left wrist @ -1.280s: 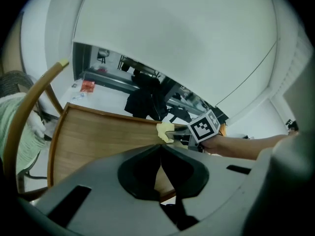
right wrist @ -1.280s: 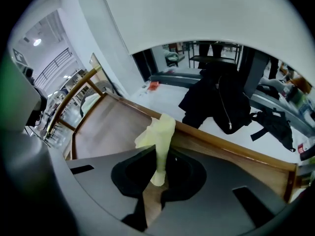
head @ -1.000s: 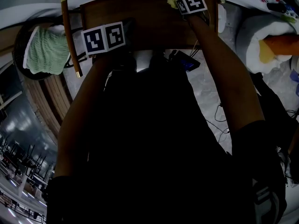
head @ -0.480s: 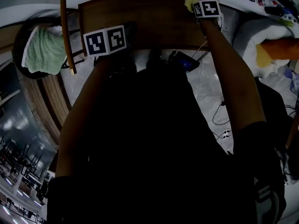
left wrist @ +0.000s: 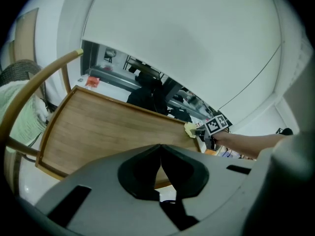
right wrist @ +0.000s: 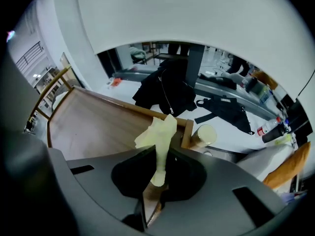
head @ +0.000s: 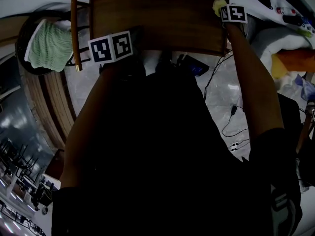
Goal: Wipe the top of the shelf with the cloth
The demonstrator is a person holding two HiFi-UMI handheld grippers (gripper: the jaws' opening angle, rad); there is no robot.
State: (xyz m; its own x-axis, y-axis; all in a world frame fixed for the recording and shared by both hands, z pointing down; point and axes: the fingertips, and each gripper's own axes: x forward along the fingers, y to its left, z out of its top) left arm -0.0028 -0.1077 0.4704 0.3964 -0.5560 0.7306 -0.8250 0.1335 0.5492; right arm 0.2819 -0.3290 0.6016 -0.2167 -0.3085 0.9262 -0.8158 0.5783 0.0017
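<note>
Since the cloth (right wrist: 158, 131) sits right at the far right corner of the shelf top (head: 157, 18), the main risk is that a stroke runs off the board. The right gripper (right wrist: 160, 149) is clamped on the cloth's lower end only, and the rest sticks up past the jaws as a loose yellow wad. If that wad catches on the raised rim along the far edge, it could be tugged out of the thin pinch. A cream cylinder (right wrist: 203, 134) stands just beyond that same corner, so an overshoot to the right could knock it. Whether the cloth is pressed flat on the wood cannot be told. If it is not, the hard jaws may scrape the surface instead of wiping it.

The left gripper (left wrist: 161, 146) hangs over the near edge of the shelf top, toward its left end, with its jaws closed on nothing. It is not steadying the shelf, which might shift under a firm wipe.

By count there are one shelf, one cloth, two grippers and one cylinder. One green knitted piece (head: 47, 45) lies off the left edge, and two dark garments (right wrist: 167, 95) lie behind.
</note>
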